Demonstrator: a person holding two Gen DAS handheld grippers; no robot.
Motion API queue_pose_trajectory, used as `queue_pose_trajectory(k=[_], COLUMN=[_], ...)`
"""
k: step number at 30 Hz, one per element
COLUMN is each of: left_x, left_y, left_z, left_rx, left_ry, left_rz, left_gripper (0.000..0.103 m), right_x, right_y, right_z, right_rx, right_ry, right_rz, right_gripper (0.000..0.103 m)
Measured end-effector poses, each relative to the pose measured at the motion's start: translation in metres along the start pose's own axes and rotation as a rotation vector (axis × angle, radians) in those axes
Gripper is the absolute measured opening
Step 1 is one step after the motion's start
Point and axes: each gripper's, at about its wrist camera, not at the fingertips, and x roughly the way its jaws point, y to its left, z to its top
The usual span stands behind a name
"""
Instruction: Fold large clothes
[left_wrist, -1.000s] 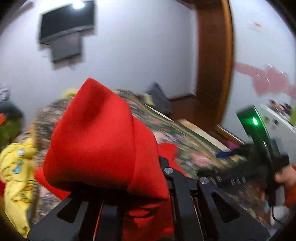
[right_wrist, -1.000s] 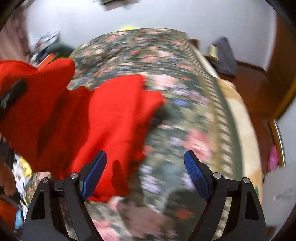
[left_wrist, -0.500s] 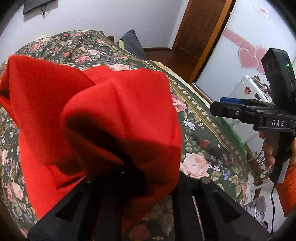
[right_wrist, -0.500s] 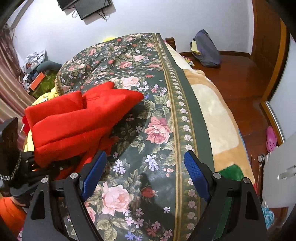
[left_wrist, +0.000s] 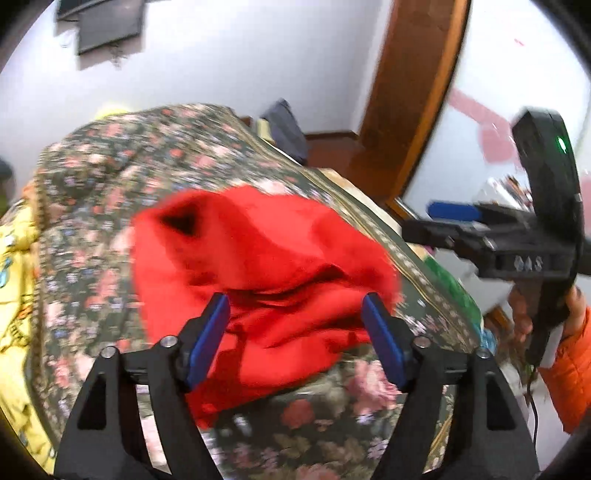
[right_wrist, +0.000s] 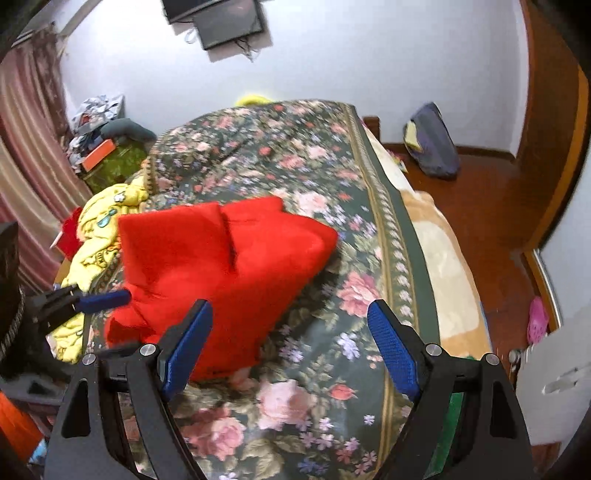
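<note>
1. My left gripper (left_wrist: 295, 317) is now standing wide with nothing between its blue pads (left_wrist: 207, 341); half a second ago it was clamped on the red garment (left_wrist: 258, 280), which was bunched up over the fingers.
2. That garment is now lying in a loose heap on the floral bedspread (left_wrist: 110, 184), just beyond the left gripper's fingertips, no longer hanging from them.
3. My right gripper (right_wrist: 290, 350) is staying wide and holding nothing, as it was before; the red garment (right_wrist: 221, 269) is sitting ahead of its left pad, on the bedspread (right_wrist: 351, 295).
4. In the left wrist view I am seeing the right gripper (left_wrist: 450, 212) from the side, to the right of the red garment and clear of it.
5. Counting: I am seeing one red garment, two grippers, one floral bedspread.
6. To the left of the red garment, one yellow garment (right_wrist: 99, 229) is lying crumpled at the bedspread's edge.
7. Well beyond the red garment, one dark bag (right_wrist: 432, 147) is resting on the wooden floor (right_wrist: 491, 206) against the wall, and a dark screen (right_wrist: 225, 20) is hanging above.
</note>
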Motion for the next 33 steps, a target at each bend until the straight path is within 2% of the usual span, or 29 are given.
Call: queue_pose_trajectory(k=[2, 5, 10, 16, 21, 27, 33], left_x=[-0.013, -0.023, -0.027, -0.02, -0.008, 0.006, 0.017], left_y=[0.018, 0.046, 0.085, 0.118, 0.127, 0.123, 0.108], left_z=[-0.002, -0.005, -0.016, -0.036, -0.047, -0.046, -0.035], left_rx=[-0.036, -0.081, -0.13, -0.203, -0.235, -0.242, -0.229], left_ry=[-0.029, -0.051, -0.039, -0.005, 0.027, 0.037, 0.034], left_rz=[0.037, 0.102, 0.213, 0.247, 0.24, 0.195, 0.157], left_gripper=[0.081, 0.082, 0.082, 0.082, 0.082, 0.082, 0.082], right_x=[-0.002, -0.002, 0.017, 0.063, 0.096, 0.1, 0.099], right_y=[0.012, 0.035, 0.073, 0.107, 0.12, 0.103, 0.036], right_z=[0.002, 0.005, 0.007, 0.006, -0.001, 0.007, 0.027], right_rx=[-0.025, -0.069, -0.138, -0.189, -0.211, -0.229, -0.146], right_ry=[-0.013, -0.025, -0.003, 0.071, 0.142, 0.106, 0.092], right_rz=[0.012, 0.046, 0.094, 0.118, 0.103, 0.01, -0.165], right_gripper=[0.083, 0.083, 0.083, 0.083, 0.083, 0.083, 0.083])
